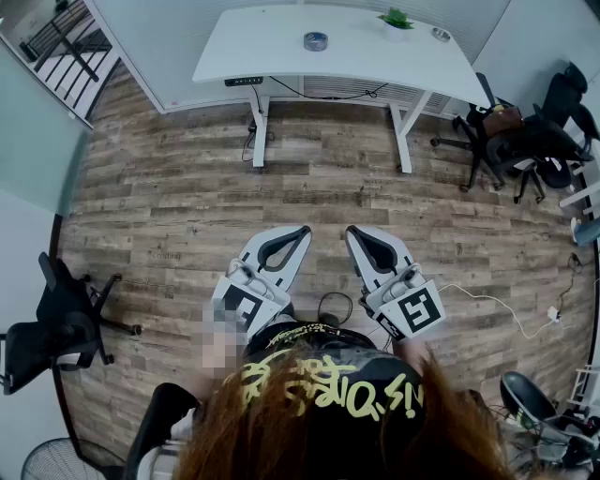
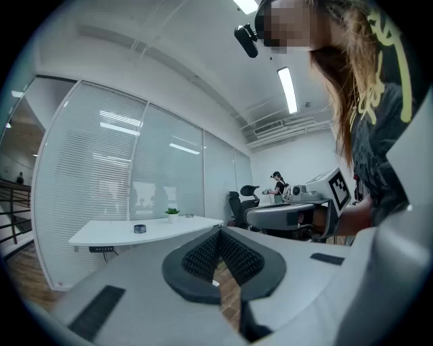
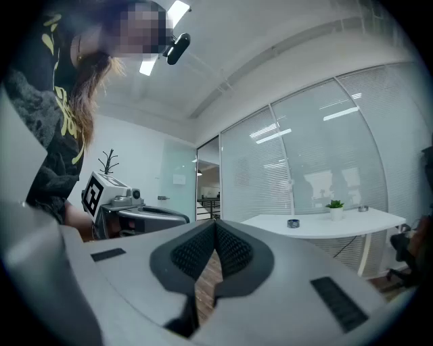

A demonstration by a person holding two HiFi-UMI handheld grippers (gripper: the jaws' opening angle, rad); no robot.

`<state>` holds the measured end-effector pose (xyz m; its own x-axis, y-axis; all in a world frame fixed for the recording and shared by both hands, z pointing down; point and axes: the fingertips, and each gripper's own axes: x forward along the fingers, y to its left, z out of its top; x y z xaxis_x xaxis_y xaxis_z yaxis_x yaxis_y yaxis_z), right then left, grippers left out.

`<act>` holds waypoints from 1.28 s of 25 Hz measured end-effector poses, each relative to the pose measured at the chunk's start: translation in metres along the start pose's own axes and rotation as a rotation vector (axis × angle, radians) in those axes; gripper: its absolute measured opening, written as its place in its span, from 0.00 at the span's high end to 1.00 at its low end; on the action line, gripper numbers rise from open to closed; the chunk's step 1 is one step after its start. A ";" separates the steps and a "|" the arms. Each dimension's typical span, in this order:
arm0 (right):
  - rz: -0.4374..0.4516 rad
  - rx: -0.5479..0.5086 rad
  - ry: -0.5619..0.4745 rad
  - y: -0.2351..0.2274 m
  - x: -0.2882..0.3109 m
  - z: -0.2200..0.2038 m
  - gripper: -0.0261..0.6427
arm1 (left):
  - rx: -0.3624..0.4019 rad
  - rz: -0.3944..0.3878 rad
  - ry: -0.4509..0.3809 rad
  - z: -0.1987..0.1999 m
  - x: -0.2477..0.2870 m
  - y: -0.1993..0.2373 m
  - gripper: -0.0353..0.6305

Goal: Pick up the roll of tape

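Wood-plank floor (image 1: 187,206), white desk (image 1: 262,42) bearing apparent roll of tape (image 1: 316,40), left hand-held gripper (image 1: 300,232) closed, right hand-held gripper (image 1: 353,232) closed

We see a white curved-top desk (image 1: 272,47) on a grey-brown wood-plank floor (image 1: 319,187). Towards the desk's right end stand a small green plant in a white pot (image 1: 396,21) and, near it, a small round metal dish (image 1: 441,35). A black control box (image 1: 243,82) hangs under the desk's near edge. Right of the desk we find black swivel chairs (image 1: 525,141); well away on its near left, another black office chair (image 1: 56,319). Behind the desk runs a glass wall with white blinds (image 2: 101,169).
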<state>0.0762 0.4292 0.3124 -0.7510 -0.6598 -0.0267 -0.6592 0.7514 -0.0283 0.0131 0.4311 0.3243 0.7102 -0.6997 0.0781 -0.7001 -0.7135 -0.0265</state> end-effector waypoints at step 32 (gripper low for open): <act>-0.110 0.091 -0.100 0.004 0.004 0.002 0.46 | -0.114 0.127 -0.100 0.005 -0.031 0.032 0.35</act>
<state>0.0710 0.4295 0.3107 -0.6636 -0.7388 -0.1176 -0.7277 0.6740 -0.1271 -0.0312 0.4299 0.3160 0.6151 -0.7883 -0.0180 -0.7847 -0.6142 0.0832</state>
